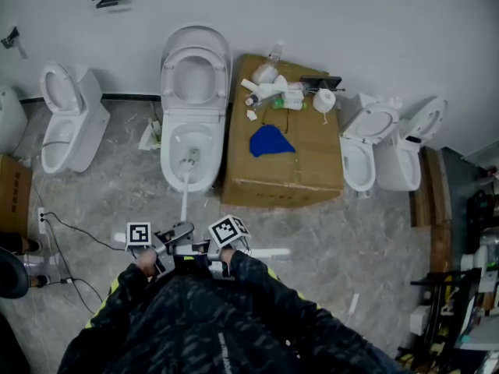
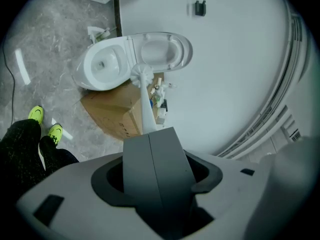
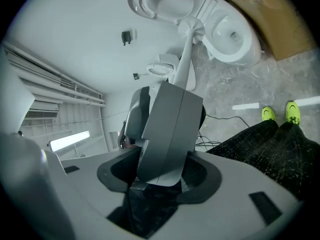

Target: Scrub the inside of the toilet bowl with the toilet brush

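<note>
Grey marbled floor (image 1: 101,197) runs to a white wall, where a cardboard box (image 1: 288,174) stands just beside the middle toilet (image 1: 167,142). The brush (image 1: 185,199) reaches from the grippers to that toilet, its head down in the bowl. The left gripper (image 2: 152,134) and right gripper (image 3: 173,89) sit close together, each with its fingers clenched on the brush handle.
</note>
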Available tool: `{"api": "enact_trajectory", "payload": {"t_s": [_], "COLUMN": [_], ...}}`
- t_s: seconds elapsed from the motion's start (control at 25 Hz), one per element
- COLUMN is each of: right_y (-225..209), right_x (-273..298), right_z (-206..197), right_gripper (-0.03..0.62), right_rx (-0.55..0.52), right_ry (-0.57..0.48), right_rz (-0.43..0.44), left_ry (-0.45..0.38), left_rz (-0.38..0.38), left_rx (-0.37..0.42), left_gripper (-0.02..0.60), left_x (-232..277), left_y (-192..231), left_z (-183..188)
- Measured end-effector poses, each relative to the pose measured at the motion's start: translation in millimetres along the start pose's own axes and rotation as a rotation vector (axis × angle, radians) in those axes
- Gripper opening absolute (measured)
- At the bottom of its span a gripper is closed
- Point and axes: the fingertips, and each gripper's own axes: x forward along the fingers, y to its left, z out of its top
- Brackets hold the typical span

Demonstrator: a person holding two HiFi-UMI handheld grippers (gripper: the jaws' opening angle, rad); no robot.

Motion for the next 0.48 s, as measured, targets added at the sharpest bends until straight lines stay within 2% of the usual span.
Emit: {"api": "enact_trajectory", "payload": {"t_s": [0.28,0.48], "right_y": [0.6,1.3], "right_x": [13.4,14.7], "right_z": [2.9,6.1], "right_gripper": [0.227,0.225], "right_rx": [-0.015,-0.012], "right_ry": [0.018,0.007], "right_rz": [-0.040,-0.031], "left_ry": [0.020,0.096], "left_rz": [-0.021,-0.039], "left_rx": [0.001,0.027], "left_gripper": [0.253,0.264], "left_x": [-13.9,-19.1], "left_y": [2.2,0.3], "left_z": [7.7,0.2]}}
